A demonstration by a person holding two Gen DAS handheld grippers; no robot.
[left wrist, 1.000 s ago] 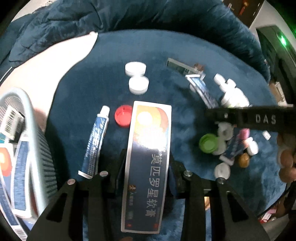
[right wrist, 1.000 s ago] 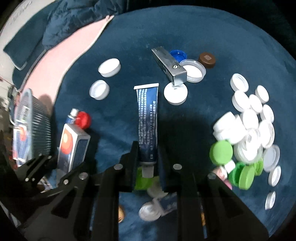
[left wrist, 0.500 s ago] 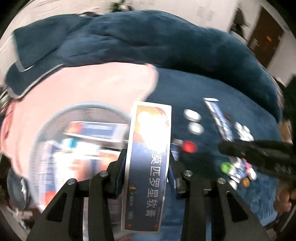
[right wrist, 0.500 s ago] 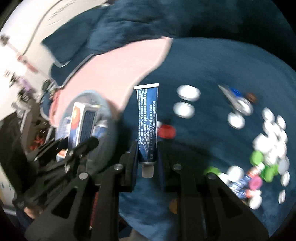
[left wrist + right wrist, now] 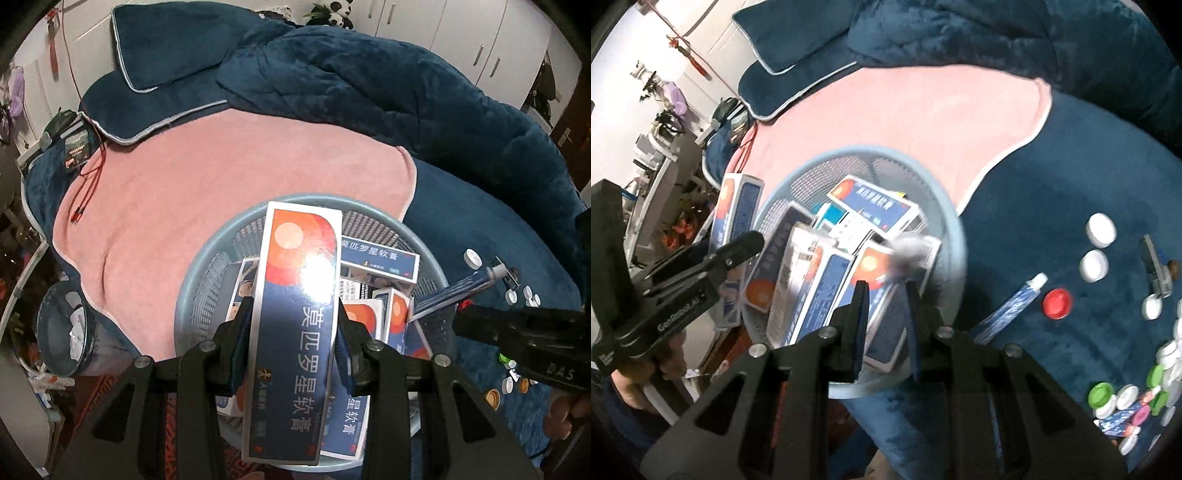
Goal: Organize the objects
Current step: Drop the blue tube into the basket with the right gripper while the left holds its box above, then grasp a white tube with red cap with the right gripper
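A left gripper (image 5: 293,332) pinches a long ointment box (image 5: 295,325), navy with an orange-red end and Chinese lettering, between its jaws. The box is held just above a round, pale blue mesh basket (image 5: 192,280), which already contains several matching boxes. The basket sits on a bed, where a pink blanket (image 5: 221,166) meets a dark blue plush cover (image 5: 461,229).

In the left wrist view, the right gripper enters from the right, with a blue tube (image 5: 458,291) projecting from it over the basket's rim. In the right wrist view, the right gripper (image 5: 886,306) has its jaws spread apart above the basket. A blurred grey-and-blue shape (image 5: 905,254) lies just beyond them over the boxes; it may be the tube, but motion blur makes this uncertain.

On the blue cover to the right lie a second blue tube (image 5: 1012,310), a red cap (image 5: 1057,303), two white caps (image 5: 1102,230) and a pile of white and green caps (image 5: 1126,398).
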